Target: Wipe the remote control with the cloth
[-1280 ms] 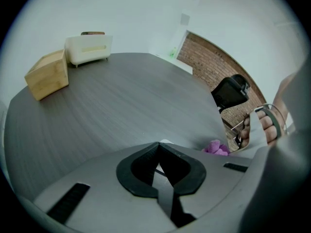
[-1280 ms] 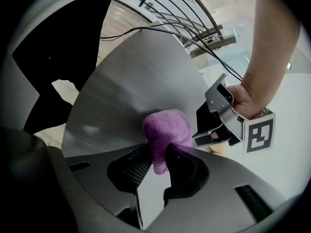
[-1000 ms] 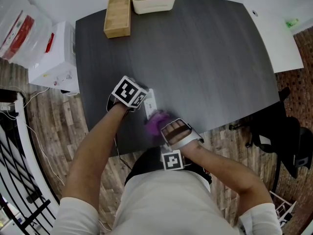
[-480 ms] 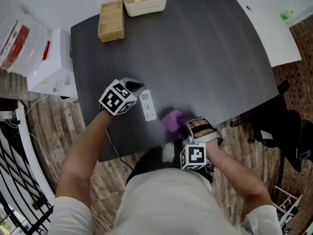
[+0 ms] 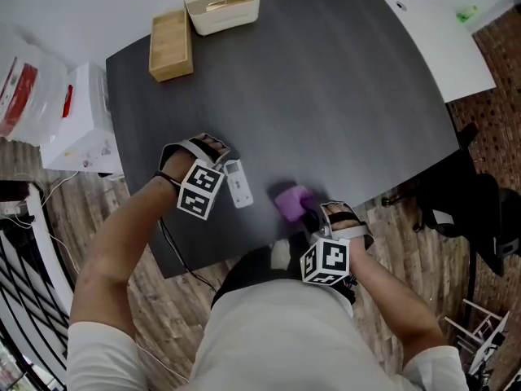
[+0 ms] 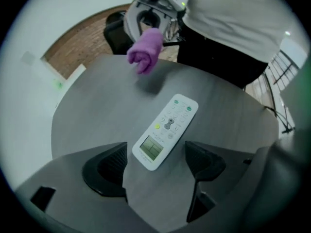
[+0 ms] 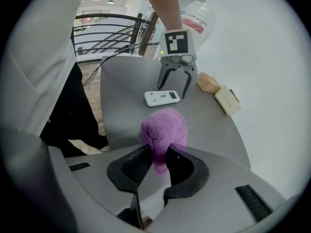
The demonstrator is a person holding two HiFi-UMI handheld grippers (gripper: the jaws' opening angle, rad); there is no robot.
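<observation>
My left gripper [image 6: 155, 154] points steeply down at the dark grey table [image 5: 326, 96]. Its jaws have just been opening and now stand wide. Looking along them, the display end of the white remote control [image 6: 167, 130] lies between the two tips, with a gap of bare tabletop on either side and neither pad touching it. The remote lies flat and face up, running away from these jaws at a slant to the right, its buttons at the far end. My right gripper [image 7: 158, 161] has its jaws drawn narrow and pinched on a purple cloth [image 7: 163, 130], which bulges out past the tips in a rounded bundle. Seen from my left jaws, the purple cloth hangs beyond the remote's far end and apart from it, with its shadow on the table below, so it seems to be lifted off the surface. From my right jaws the remote lies ahead and crosswise, with my left gripper standing over it. Farther out and to the right of those jaws, a wooden box [image 7: 208, 83] and a cream container [image 7: 227, 100] sit side by side near the table's far edge.
</observation>
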